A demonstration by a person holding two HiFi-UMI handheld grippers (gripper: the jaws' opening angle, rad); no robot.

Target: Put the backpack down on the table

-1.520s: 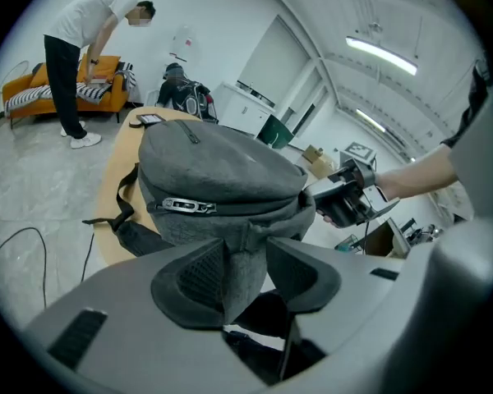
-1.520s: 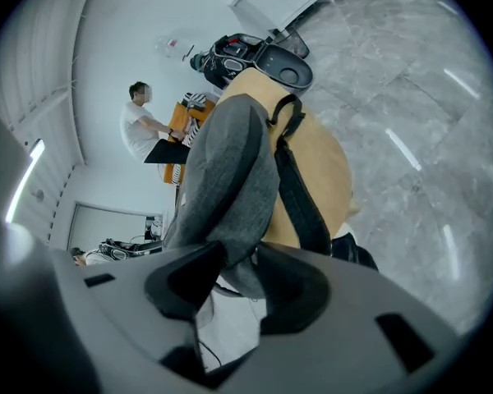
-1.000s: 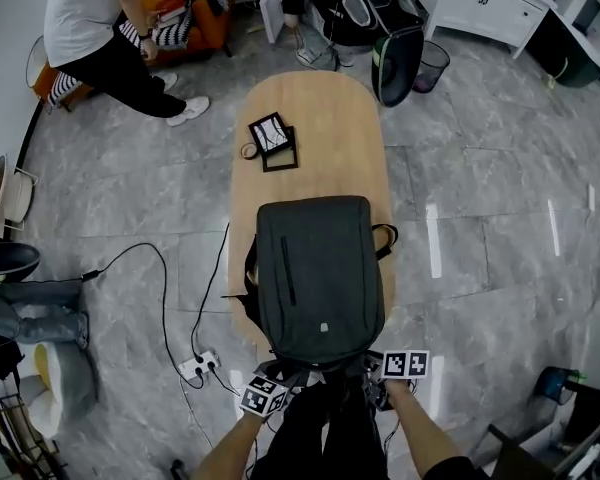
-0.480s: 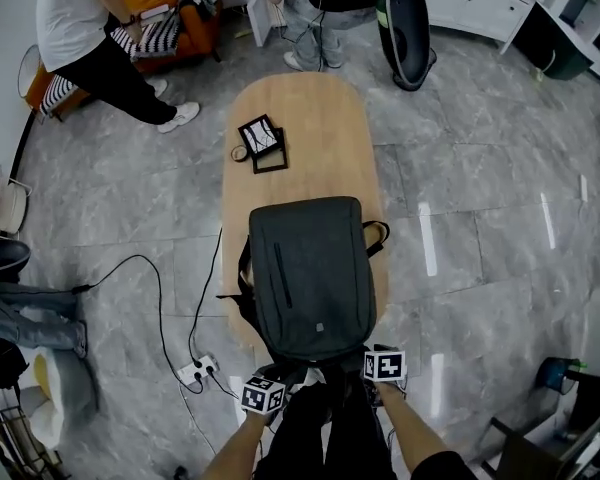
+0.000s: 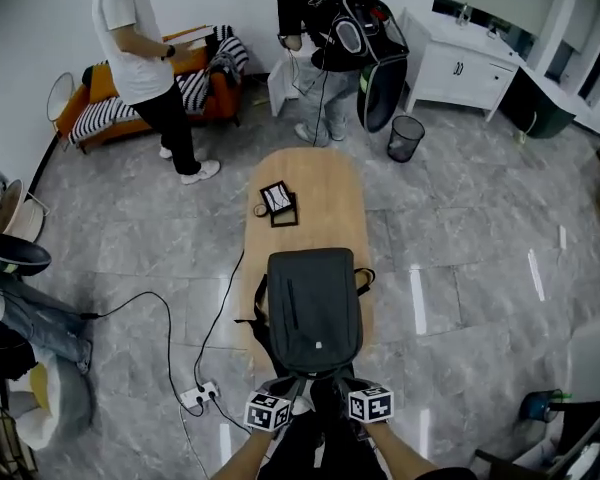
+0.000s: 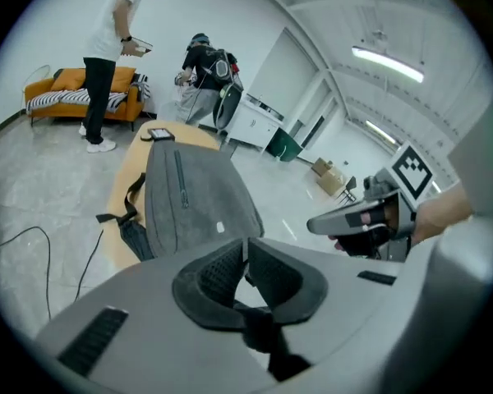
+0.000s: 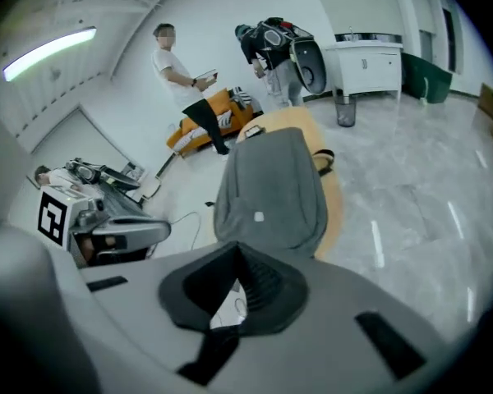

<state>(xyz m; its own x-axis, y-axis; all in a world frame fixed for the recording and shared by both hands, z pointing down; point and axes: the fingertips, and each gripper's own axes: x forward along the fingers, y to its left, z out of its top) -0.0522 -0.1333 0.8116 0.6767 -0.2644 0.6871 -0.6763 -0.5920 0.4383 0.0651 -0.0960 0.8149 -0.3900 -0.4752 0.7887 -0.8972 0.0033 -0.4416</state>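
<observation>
Well, both grippers are empty. The left gripper (image 6: 245, 251) has just been closing, and its jaws now stand tip to tip with nothing between them. The right gripper (image 7: 237, 261) has also just been closing, and its jaws meet on nothing (only pale floor shows through the gap behind the pads). Each points down and forward, side by side, just short of the backpack (image 5: 314, 308) and apart from it.

The dark grey backpack lies flat on the near end of the long wooden table (image 5: 315, 178), front panel and zip facing up. A strap hangs off the table's left edge and a loop sticks out at its right. Its near end may overhang the table's edge; the head view does not settle that.

Farther along the table lie two black frames (image 5: 279, 203), well apart from the backpack. On the floor to the left a cable (image 5: 165, 313) runs to a power strip (image 5: 200, 396).
</observation>
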